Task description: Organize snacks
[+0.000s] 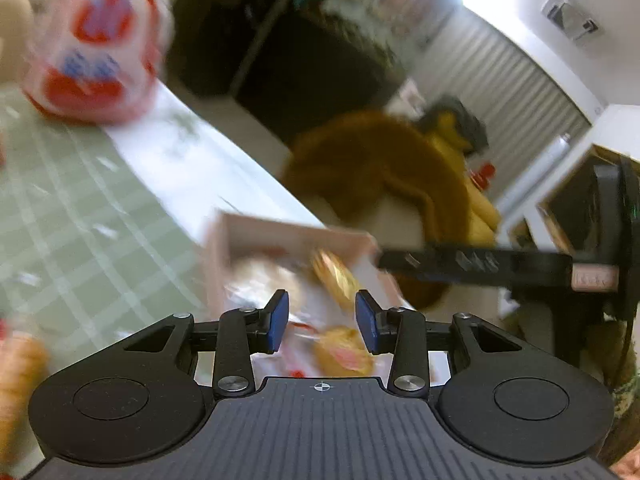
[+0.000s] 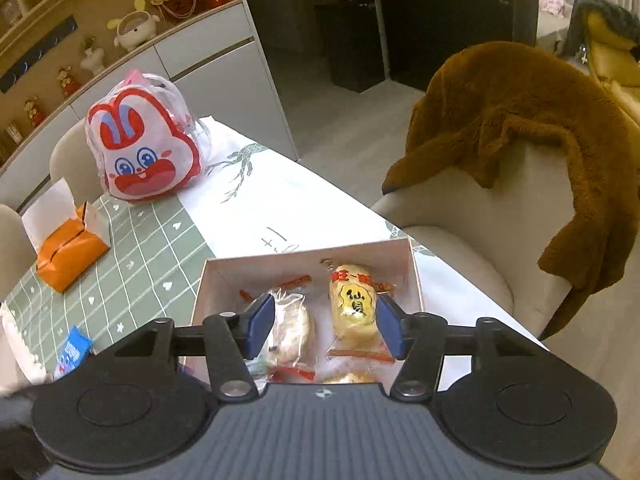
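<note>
A pale pink open box (image 2: 308,258) sits at the table's near right edge and holds several wrapped rice crackers. A yellow cracker packet (image 2: 354,300) lies on the right inside, a whiter one (image 2: 294,328) on the left. My right gripper (image 2: 325,326) is open and empty just above the box, jaws wide. In the blurred left wrist view the same box (image 1: 256,228) shows with a yellow packet (image 1: 334,276) inside. My left gripper (image 1: 322,318) is open and empty above it. The other gripper's fingers (image 1: 460,262) reach in from the right.
A red-and-white rabbit-face bag (image 2: 146,144) stands at the table's far side, also in the left wrist view (image 1: 94,46). An orange tissue box (image 2: 68,250) lies left on the green checked cloth (image 2: 132,264). A blue packet (image 2: 74,350) lies near left. A chair with a brown fleece (image 2: 520,128) stands right.
</note>
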Demonstrator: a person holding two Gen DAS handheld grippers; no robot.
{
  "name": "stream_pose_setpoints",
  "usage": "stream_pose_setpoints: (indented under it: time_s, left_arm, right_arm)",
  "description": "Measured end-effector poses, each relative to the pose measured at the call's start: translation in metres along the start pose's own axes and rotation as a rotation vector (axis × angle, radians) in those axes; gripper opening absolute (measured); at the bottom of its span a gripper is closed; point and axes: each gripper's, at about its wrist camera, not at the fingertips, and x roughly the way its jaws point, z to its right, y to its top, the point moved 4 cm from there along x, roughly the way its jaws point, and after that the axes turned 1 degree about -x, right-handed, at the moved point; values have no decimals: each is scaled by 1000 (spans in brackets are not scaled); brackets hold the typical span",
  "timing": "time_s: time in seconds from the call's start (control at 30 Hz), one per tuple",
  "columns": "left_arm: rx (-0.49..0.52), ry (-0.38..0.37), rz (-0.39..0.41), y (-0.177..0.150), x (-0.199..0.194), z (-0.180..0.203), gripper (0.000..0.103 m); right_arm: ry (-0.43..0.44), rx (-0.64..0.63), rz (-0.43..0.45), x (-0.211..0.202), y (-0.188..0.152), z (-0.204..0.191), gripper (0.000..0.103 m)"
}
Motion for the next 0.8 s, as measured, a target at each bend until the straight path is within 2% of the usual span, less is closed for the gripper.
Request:
stream_pose_setpoints:
  time_s: [0.07,0.17,0.27,0.33,0.43,0.6,0.7,0.8]
  left_arm:
    - [-6,83,35,-6,-23,-21,42]
    - [-62,225,87,-16,-57,-65,42]
    - [-174,376,155,-21,-90,-121,42]
    - [-258,432,160,-31,-109,-155,41]
    - [-298,427,115,-46,-116,-173,41]
    - [-187,393,-3,-82,-102,-149,41]
    - [-110,425,-62,-103,-87,-135,40]
    - [-77,461,-104,-119,-79,-123,39]
  right_arm:
    - [12,-61,14,-10,-11,-8,65]
    - [42,-123,1,-23,-39,-18,68]
    - [98,-164,-33,-37,-78,-32,71]
    - [140,-206,-66,-41,-107,-46,71]
    - [183,-266,-122,-42,-150,-68,71]
    - [308,-296,-197,-48,-191,-101,71]
    - [340,-349,-212,-53,-204,-120,71]
    - [341,-401,-223,-53,-218,-134,72]
